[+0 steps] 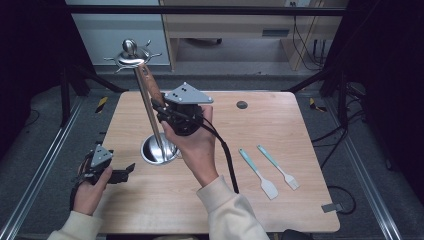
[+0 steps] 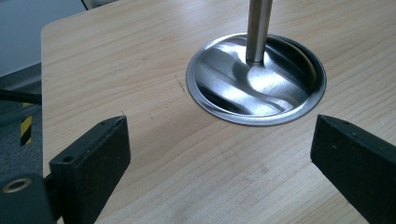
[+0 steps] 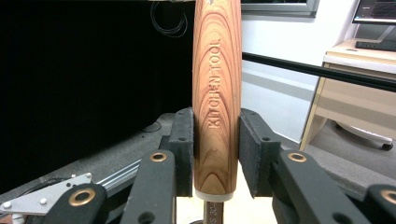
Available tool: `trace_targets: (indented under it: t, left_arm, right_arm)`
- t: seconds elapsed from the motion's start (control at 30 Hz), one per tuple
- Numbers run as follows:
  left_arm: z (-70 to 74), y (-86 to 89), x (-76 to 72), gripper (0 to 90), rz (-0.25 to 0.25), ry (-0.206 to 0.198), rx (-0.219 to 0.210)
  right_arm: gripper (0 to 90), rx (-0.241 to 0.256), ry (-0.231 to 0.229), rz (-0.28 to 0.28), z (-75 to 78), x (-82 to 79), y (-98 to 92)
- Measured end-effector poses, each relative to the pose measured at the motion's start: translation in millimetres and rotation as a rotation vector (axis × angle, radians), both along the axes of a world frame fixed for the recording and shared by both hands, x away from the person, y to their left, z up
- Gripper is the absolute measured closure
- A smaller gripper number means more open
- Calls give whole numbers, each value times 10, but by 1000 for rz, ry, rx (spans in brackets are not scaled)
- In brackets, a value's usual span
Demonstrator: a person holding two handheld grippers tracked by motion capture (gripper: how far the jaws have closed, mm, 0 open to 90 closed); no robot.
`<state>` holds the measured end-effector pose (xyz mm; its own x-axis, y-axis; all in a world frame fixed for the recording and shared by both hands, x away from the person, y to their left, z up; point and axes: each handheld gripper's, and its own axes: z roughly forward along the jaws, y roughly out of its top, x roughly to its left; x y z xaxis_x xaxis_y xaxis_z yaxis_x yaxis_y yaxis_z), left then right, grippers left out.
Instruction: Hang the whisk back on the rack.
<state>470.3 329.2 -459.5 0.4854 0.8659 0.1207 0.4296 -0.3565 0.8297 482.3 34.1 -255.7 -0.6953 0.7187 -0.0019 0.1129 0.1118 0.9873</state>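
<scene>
right gripper (image 1: 156,106) raised, clamping wooden handle (image 3: 217,93) | left gripper (image 1: 131,169) low, agape

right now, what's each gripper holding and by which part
The right gripper is shut on a utensil, clamping the lower end of its wooden handle. The left gripper is open and holds nothing.

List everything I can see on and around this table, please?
Rack: 1, shiny steel pole with hooks on a round base, table's left half.
Utensil: 1, wooden handle, held up by the rack's hooks.
Spatula: 1, teal handle, white blade, table's right.
Brush: 1, teal handle, white head, beside the spatula.
Table: 1, light wood.
Desk: 1, pale wood, behind the table.
Right gripper: 1, black, clamped on the utensil's handle.
Left gripper: 1, black, open, low at the table's left edge.
</scene>
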Motion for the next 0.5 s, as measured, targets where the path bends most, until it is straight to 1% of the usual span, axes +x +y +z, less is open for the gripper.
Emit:
trace_targets:
  t: [0.5]
  left_arm:
    - [0, -3, -1, 46, -2, -1, -2]
  right_arm:
    - [687, -7, 3, -6, -22, 46, 38]
